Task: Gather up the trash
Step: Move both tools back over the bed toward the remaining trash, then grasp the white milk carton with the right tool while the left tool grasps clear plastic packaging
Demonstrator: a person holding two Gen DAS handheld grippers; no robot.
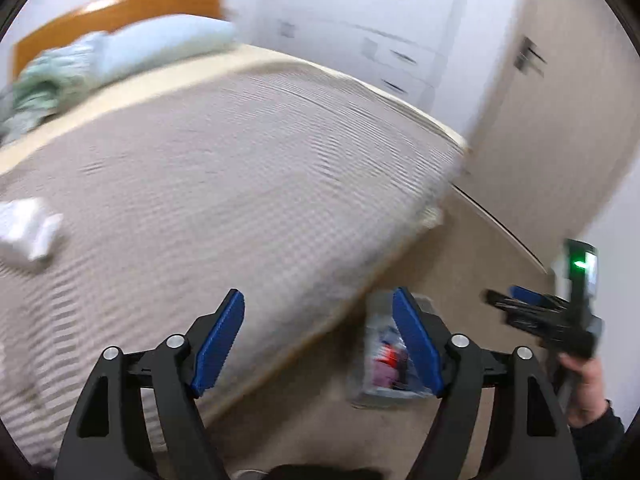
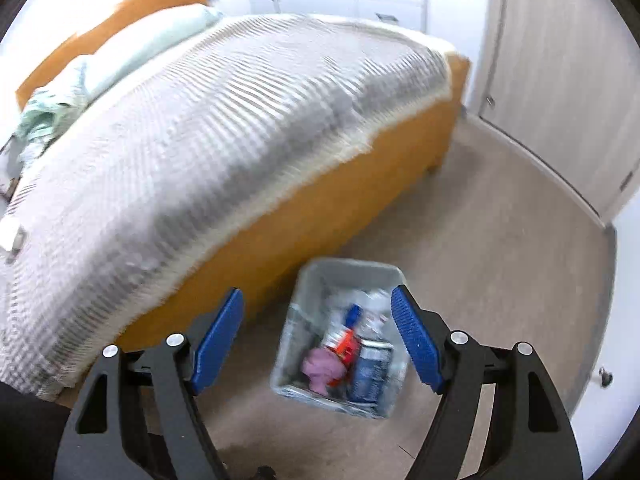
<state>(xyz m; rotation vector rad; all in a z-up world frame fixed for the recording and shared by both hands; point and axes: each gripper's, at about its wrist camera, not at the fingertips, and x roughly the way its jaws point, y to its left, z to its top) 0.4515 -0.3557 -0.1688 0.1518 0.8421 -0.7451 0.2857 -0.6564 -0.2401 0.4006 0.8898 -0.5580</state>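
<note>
The left gripper (image 1: 318,344) stands wide open with nothing between its blue pads, aimed down over the near edge of the bed (image 1: 240,152). The right gripper (image 2: 318,340) is likewise wide open and holds nothing; it hangs above the grey bin (image 2: 320,280) on the floor (image 2: 500,260). Only the right view shows the bin whole: it sits just beside the bed's wooden side, filled with trash (image 2: 352,348) — a pink wad, a red and orange wrapper, a dark blue packet and clear plastic. In the left view the bin is mostly hidden behind the gripper's right finger, but that view alone shows the other gripper held in a hand (image 1: 586,388) at the right edge, and a white crumpled piece (image 1: 28,228) lying on the bedspread at the far left. The right view catches only a sliver of that white piece at its left rim. Bare floor runs open from the bin to the closet doors (image 2: 560,80).
</note>
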